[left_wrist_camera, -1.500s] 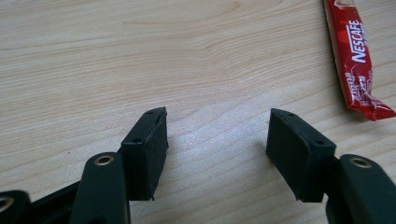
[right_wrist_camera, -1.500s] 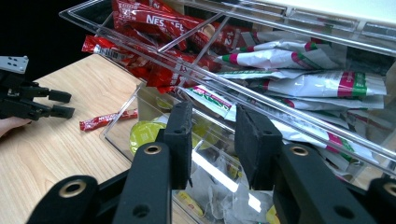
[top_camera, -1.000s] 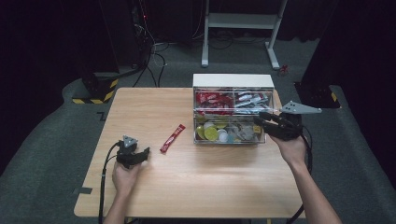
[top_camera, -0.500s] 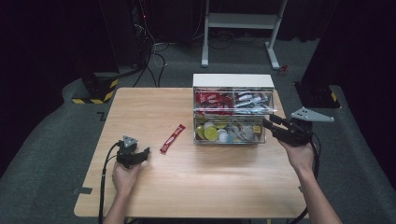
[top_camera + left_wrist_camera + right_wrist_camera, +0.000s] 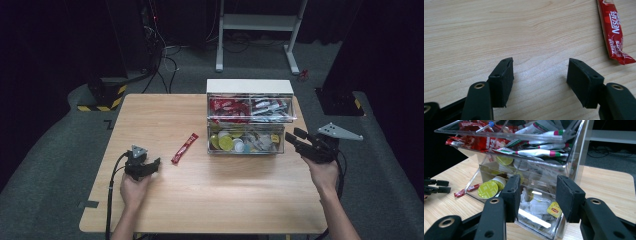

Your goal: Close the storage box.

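Observation:
A red Nescafe stick sachet (image 5: 184,148) lies on the wooden table (image 5: 210,200), left of a clear drawer unit (image 5: 248,118). In the left gripper view the sachet (image 5: 615,31) is ahead and to the right of the jaws. My left gripper (image 5: 151,167) rests open near the table's front left, nothing between its fingers (image 5: 504,80). My right gripper (image 5: 296,137) is open, held just off the right front corner of the pulled-out lower drawer (image 5: 529,205). That drawer holds yellow-green capsules (image 5: 488,190) and tea bags (image 5: 554,209). The upper drawer (image 5: 519,142) holds sachets.
The drawer unit has a white top (image 5: 249,86) and stands at the back right of the table. A white frame (image 5: 260,25) and cables (image 5: 162,55) are on the dark floor beyond. Open wood spans the table's front.
My right gripper has drawn back to the right and toward the person, away from the front of the lower drawer. The left gripper has stayed put.

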Demonstrator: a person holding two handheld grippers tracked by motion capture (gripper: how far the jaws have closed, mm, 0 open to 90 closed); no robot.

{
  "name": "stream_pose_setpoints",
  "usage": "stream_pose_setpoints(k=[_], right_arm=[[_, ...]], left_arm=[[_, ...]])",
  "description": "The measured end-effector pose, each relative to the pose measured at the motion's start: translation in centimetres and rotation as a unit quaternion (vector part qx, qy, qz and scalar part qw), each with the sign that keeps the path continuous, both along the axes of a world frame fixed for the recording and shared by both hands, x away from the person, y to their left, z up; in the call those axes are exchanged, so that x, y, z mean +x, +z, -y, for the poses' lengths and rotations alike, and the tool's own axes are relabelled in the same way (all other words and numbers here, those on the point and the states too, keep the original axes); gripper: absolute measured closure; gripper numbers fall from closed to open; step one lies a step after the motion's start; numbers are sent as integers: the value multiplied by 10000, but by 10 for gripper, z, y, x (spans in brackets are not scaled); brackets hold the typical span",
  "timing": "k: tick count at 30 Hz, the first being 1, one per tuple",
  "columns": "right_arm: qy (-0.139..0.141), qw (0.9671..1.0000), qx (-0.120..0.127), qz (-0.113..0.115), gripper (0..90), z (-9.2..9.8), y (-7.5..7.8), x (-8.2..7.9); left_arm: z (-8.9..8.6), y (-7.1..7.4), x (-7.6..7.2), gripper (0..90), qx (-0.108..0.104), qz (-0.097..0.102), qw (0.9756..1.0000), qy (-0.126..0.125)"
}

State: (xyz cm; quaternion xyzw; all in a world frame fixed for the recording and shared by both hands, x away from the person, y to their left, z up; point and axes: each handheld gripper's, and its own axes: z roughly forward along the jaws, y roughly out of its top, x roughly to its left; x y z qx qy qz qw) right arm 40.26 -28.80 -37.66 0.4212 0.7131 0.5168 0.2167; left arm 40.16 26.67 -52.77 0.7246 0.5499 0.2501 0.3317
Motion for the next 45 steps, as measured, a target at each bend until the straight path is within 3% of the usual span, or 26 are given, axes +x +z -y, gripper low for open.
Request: stream_pose_setpoints(k=[34,45], right_arm=[[-351,9979,274,-461,546,5,-66,1],[-534,9963,56,-664,549,4,-86,8]], left_arm=[[0,0,0,372,22,9,10000,-20],[0,0,0,371,16,5,10000,-21]])
